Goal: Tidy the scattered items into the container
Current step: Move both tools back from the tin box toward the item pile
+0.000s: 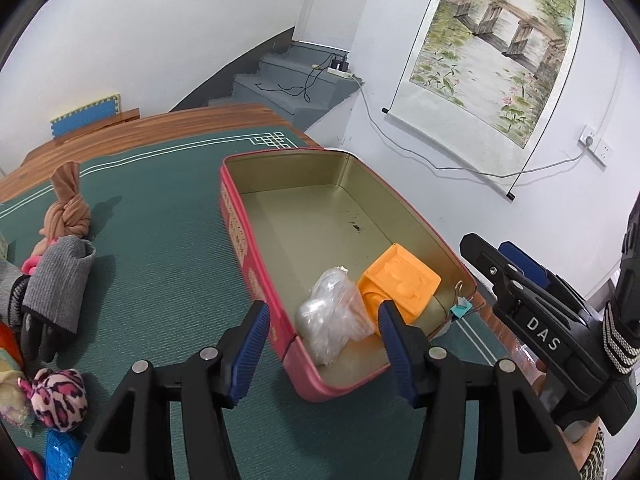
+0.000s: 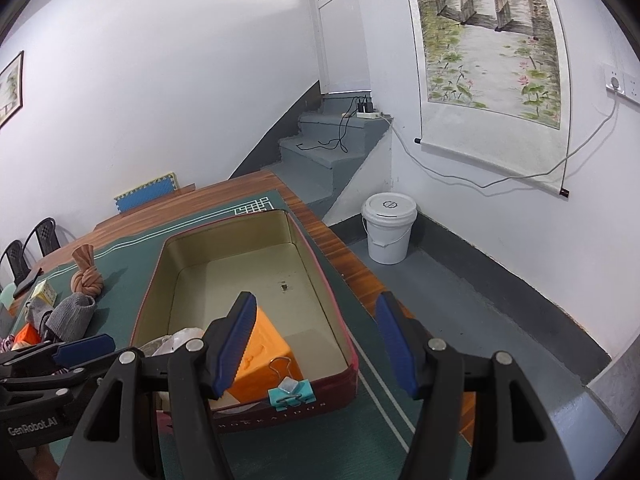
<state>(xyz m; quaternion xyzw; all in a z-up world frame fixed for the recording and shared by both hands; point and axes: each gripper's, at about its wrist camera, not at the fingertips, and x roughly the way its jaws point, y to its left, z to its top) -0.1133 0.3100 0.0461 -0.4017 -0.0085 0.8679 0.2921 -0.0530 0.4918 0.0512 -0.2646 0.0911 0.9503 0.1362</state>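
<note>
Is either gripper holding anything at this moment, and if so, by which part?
Nothing is held. The left gripper and right gripper are both open and empty above the tin.

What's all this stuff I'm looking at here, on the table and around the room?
tin: one, red outside and gold inside, open on the green mat
block: one, orange, in the tin's near end
plastic bag: one, clear and crumpled, in the tin beside the block
binder clip: one, teal, clipped on the tin's near rim
knotted cloth: one, tan, on the mat left of the tin
sock: one, grey, near the knotted cloth
leopard bundle: one, pink and black, at the mat's near left
bucket: one, white, on the floor
scroll painting: one, hanging on the wall
left gripper: open, over the tin's near end
right gripper: open, holding nothing
</note>
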